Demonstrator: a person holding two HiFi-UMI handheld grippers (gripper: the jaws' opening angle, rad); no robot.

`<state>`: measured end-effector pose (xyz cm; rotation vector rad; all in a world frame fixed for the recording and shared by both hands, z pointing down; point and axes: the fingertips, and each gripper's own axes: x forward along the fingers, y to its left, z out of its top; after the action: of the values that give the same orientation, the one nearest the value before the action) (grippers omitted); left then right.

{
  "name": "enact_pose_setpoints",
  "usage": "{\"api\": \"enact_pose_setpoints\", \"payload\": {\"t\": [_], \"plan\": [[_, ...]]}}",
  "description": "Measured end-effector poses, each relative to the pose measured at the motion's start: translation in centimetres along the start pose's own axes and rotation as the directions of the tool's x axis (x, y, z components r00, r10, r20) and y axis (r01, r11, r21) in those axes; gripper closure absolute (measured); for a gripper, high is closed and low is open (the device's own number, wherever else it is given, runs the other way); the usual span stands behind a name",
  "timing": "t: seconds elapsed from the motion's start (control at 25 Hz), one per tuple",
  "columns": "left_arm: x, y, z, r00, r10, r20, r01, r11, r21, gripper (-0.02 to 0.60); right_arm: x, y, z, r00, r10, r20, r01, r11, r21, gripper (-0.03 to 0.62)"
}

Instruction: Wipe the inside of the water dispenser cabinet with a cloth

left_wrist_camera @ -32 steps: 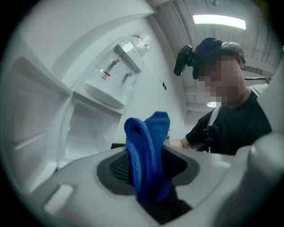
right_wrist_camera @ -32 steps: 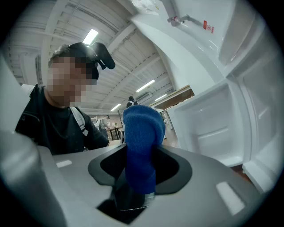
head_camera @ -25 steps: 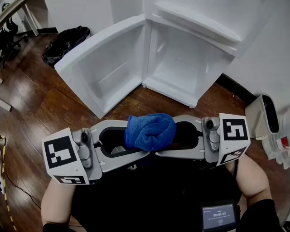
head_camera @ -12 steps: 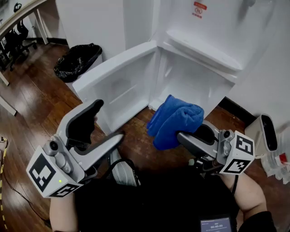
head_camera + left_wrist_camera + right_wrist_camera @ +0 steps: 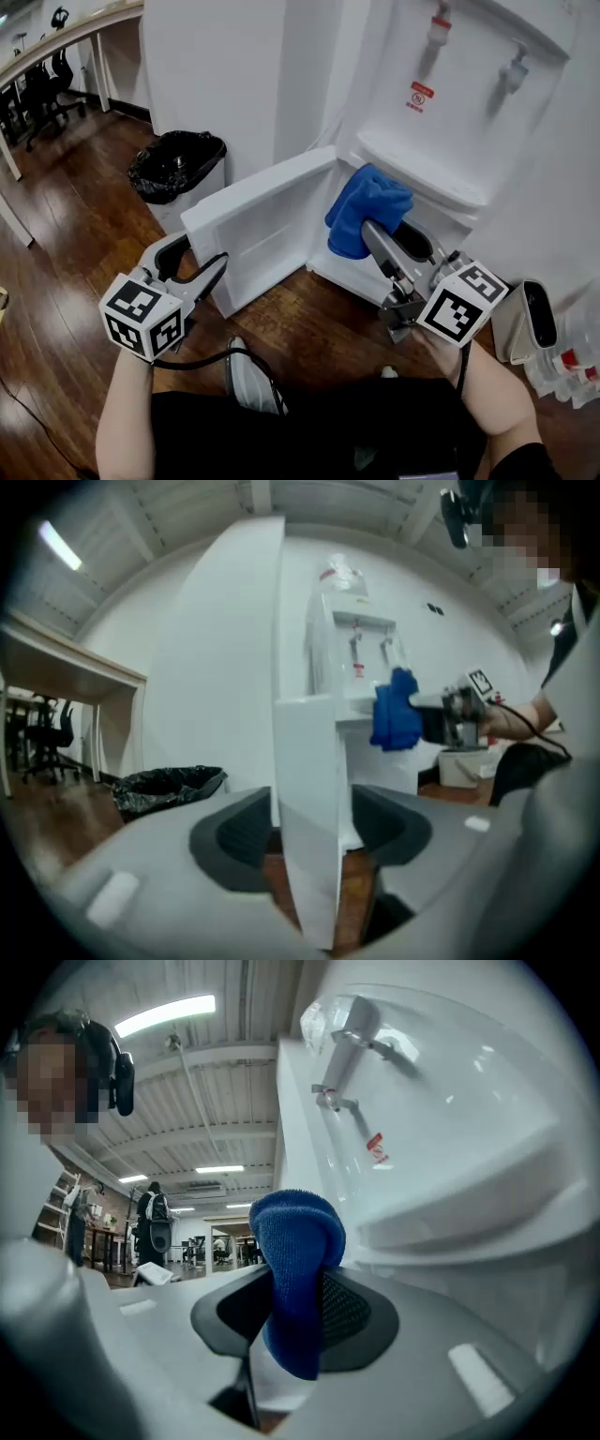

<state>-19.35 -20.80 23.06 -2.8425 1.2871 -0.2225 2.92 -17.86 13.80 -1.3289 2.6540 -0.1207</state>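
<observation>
A white water dispenser (image 5: 441, 103) stands ahead with its low cabinet door (image 5: 272, 216) swung open to the left. My right gripper (image 5: 384, 230) is shut on a folded blue cloth (image 5: 367, 211) and holds it up at the mouth of the cabinet. Its jaws have just closed further on the cloth (image 5: 295, 1260). The cloth and gripper hide most of the inside. My left gripper (image 5: 202, 258) is at the door's free edge (image 5: 305, 761). Its jaws have just been closing, and the pads now sit against both faces of the door.
A bin lined with a black bag (image 5: 178, 164) stands left of the dispenser on the wooden floor. A small white container (image 5: 525, 323) is low on the right by the wall. A desk and office chairs (image 5: 37, 84) are far left. My shoe (image 5: 248, 375) is below.
A second ago both grippers held the cloth in front of me. The left gripper let go and swung left to the door edge. The right one lifted the cloth to the cabinet.
</observation>
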Motion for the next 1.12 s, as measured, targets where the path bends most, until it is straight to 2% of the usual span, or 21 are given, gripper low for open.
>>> {"api": "enact_pose_setpoints", "payload": {"t": [0.04, 0.08, 0.24, 0.36, 0.48, 0.56, 0.64, 0.72, 0.8, 0.96, 1.12], "plan": [[0.1, -0.5, -0.4, 1.0, 0.002, -0.014, -0.002, 1.0, 0.023, 0.352, 1.5, 0.3, 1.5, 1.0, -0.015, 0.027, 0.016, 1.0, -0.017, 0.462], [-0.1, -1.0, -0.5, 1.0, -0.003, -0.017, 0.004, 0.999, 0.039, 0.376, 2.9, 0.5, 3.0, 0.998, -0.036, 0.054, 0.038, 0.999, -0.036, 0.462], [-0.9, -3.9, -0.4, 0.997, -0.069, -0.036, 0.071, 0.995, 0.065, 0.38, 8.0, 1.7, 7.0, 0.987, -0.121, 0.105, 0.139, 0.974, -0.181, 0.462], [-0.9, -4.5, -0.5, 0.996, -0.052, -0.066, 0.059, 0.991, 0.116, 0.373, 11.0, 1.4, 6.5, 0.978, -0.203, 0.053, 0.209, 0.929, -0.306, 0.462], [-1.0, -4.2, -0.7, 0.996, -0.046, -0.074, 0.056, 0.99, 0.128, 0.373, 12.7, -0.2, 4.9, 0.959, -0.284, -0.003, 0.26, 0.883, -0.392, 0.462], [-1.0, -4.1, -0.7, 0.996, -0.049, -0.08, 0.059, 0.99, 0.126, 0.373, 13.5, -1.0, 3.8, 0.956, -0.29, -0.033, 0.252, 0.877, -0.409, 0.462], [-1.0, -4.1, -0.7, 0.995, -0.052, -0.083, 0.062, 0.991, 0.123, 0.373, 14.0, -1.0, 3.0, 0.966, -0.252, -0.063, 0.212, 0.904, -0.371, 0.462], [-1.0, -4.2, -0.7, 0.995, -0.054, -0.084, 0.064, 0.991, 0.121, 0.373, 14.1, 0.3, 2.2, 0.979, -0.177, -0.103, 0.146, 0.954, -0.261, 0.462], [-1.0, -4.1, -0.7, 0.995, -0.054, -0.085, 0.065, 0.99, 0.123, 0.373, 13.6, 2.6, 1.8, 0.987, -0.096, -0.125, 0.077, 0.986, -0.149, 0.462], [-1.0, -3.9, -0.8, 0.995, -0.051, -0.085, 0.061, 0.991, 0.12, 0.374, 12.3, 8.4, 1.2, 0.989, 0.049, -0.141, -0.052, 0.999, -0.016, 0.463], [-1.2, -3.7, -0.8, 0.996, -0.042, -0.082, 0.051, 0.992, 0.113, 0.374, 11.3, 14.9, 0.4, 0.97, 0.194, -0.148, -0.188, 0.981, 0.054, 0.464]]}}
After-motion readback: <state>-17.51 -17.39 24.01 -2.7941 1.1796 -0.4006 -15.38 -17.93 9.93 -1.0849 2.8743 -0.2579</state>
